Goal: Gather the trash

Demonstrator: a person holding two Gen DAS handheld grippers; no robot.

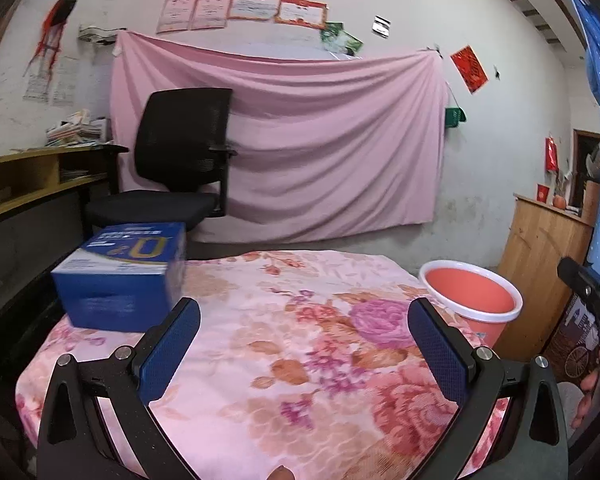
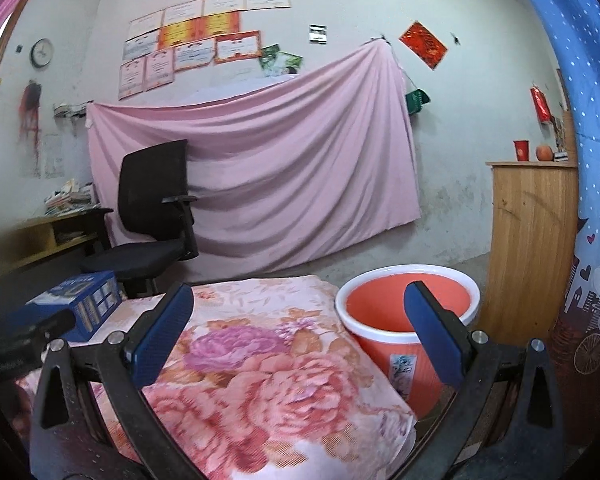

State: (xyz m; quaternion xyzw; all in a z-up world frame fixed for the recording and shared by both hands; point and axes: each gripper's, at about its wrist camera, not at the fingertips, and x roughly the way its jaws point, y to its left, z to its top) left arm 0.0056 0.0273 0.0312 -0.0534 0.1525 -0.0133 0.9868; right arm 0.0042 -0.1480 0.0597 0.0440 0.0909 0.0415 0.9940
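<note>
A blue cardboard box (image 1: 124, 276) lies on the far left of a table covered with a pink floral cloth (image 1: 292, 344); it also shows in the right wrist view (image 2: 78, 302). An orange bin with a white rim (image 1: 470, 300) stands off the table's right edge, seen closer in the right wrist view (image 2: 408, 312), and looks empty inside. My left gripper (image 1: 304, 320) is open and empty above the cloth, with the box just ahead of its left finger. My right gripper (image 2: 298, 316) is open and empty over the table's right edge, beside the bin.
A black office chair (image 1: 180, 160) stands behind the table before a pink sheet hung on the wall. A wooden shelf desk (image 1: 28, 184) with papers is at the left. A wooden cabinet (image 2: 532, 240) and a blue curtain (image 2: 592, 160) are at the right.
</note>
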